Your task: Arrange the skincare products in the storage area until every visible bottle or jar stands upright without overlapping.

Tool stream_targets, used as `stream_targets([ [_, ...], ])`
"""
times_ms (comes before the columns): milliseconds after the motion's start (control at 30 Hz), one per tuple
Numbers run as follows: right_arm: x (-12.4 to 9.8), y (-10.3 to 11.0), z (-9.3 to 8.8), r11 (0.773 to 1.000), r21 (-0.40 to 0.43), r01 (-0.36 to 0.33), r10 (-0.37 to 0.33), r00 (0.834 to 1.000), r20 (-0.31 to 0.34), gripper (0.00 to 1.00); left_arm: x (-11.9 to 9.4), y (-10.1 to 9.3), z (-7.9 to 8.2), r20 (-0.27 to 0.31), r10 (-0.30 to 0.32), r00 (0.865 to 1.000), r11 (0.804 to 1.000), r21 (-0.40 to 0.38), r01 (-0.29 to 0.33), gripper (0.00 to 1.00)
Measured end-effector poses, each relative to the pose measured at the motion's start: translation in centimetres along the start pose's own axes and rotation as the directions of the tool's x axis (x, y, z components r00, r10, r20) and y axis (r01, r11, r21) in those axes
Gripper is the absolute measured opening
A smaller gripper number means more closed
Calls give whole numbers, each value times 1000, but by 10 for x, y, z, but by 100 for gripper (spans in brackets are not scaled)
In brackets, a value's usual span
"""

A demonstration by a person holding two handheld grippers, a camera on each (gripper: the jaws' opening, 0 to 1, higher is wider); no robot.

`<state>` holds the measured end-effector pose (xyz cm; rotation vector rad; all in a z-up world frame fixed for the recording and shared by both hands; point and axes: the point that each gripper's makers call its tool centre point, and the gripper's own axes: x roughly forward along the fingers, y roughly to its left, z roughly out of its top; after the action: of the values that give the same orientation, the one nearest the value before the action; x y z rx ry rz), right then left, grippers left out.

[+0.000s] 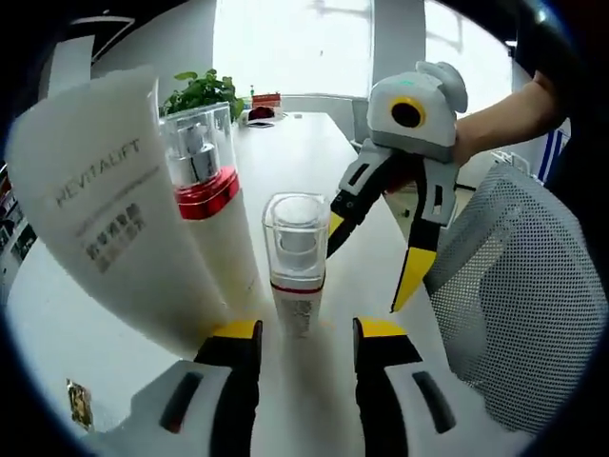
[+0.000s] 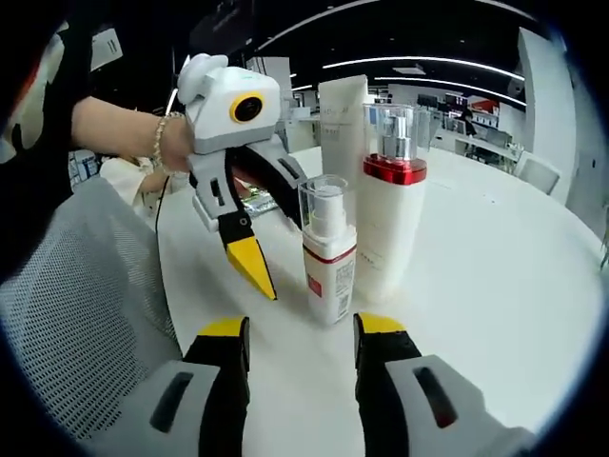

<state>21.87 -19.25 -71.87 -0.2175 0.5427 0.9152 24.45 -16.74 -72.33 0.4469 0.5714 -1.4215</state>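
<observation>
- On the white desk (image 1: 314, 143), near its side edge by a mesh chair (image 1: 533, 286): small pump bottle (image 1: 297, 262), tall red-collared pump bottle (image 1: 209, 209) and white tube (image 1: 105, 200), all upright, closely grouped.
- Left gripper (image 1: 304, 333): released, jaws either side of the small bottle's base.
- Right gripper (image 2: 300, 333): released, holding nothing.

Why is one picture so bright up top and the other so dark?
Left gripper view: a window behind the tall pump bottle is glaring white, washing out the background. Right gripper view: a dark ceiling with thin light strips; the small pump bottle stays sharp. Both views bend straight lines near the edges.
</observation>
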Motion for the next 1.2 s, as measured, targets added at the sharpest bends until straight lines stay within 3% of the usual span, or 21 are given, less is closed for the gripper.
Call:
stream_targets([
  [367,-3,8,12,1000,-6,30,-30,1000,4,58,-32,-12,-18,-53,45,998,993,-110,-51,52],
  [667,-9,7,19,999,-12,48,-48,999,-3,73,-68,-20,-28,-43,139,989,975,-171,-145,76],
  [933,-11,6,27,997,-7,79,-79,997,4,88,-101,-25,-34,-16,226,974,941,-255,-223,87],
  [1200,-15,12,32,996,29,89,-89,996,0,95,-132,-31,-50,-12,299,954,892,-352,-284,93],
])
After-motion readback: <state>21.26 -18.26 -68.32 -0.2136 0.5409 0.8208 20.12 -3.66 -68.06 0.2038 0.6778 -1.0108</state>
